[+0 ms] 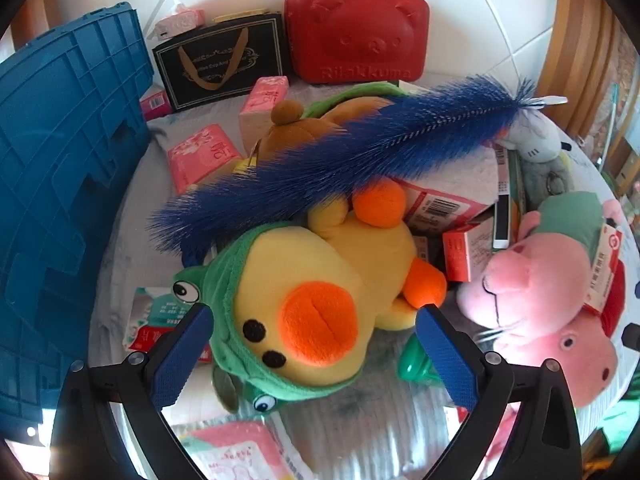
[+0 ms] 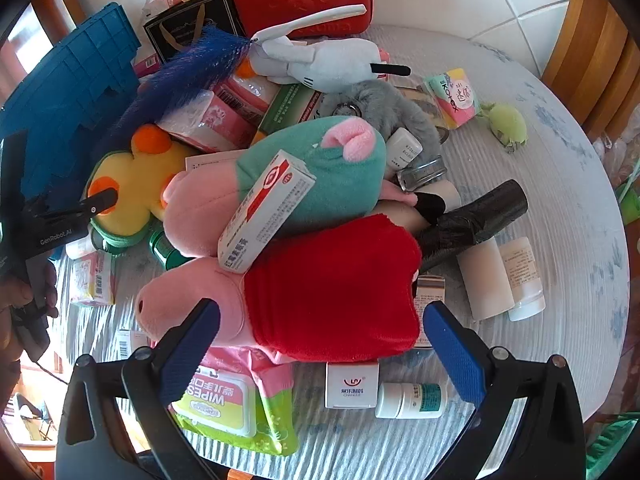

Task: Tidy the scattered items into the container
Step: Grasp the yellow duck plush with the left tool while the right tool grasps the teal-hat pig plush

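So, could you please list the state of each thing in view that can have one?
left gripper: jaws open, either side of the duck's head, not gripping
right gripper: jaws open, around the red-dressed pig
yellow duck plush: lying down, under the duster
blue feather duster: lying across the pile
red-dressed pig plush: lying down
red case: upright, closed
white bottle: on its side, capped
wipes pack: lid shut

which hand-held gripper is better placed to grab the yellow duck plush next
Left. The left hand-held gripper is open with its fingers either side of the yellow duck plush head. The right hand-held gripper is open around the pig plush in the red dress instead.
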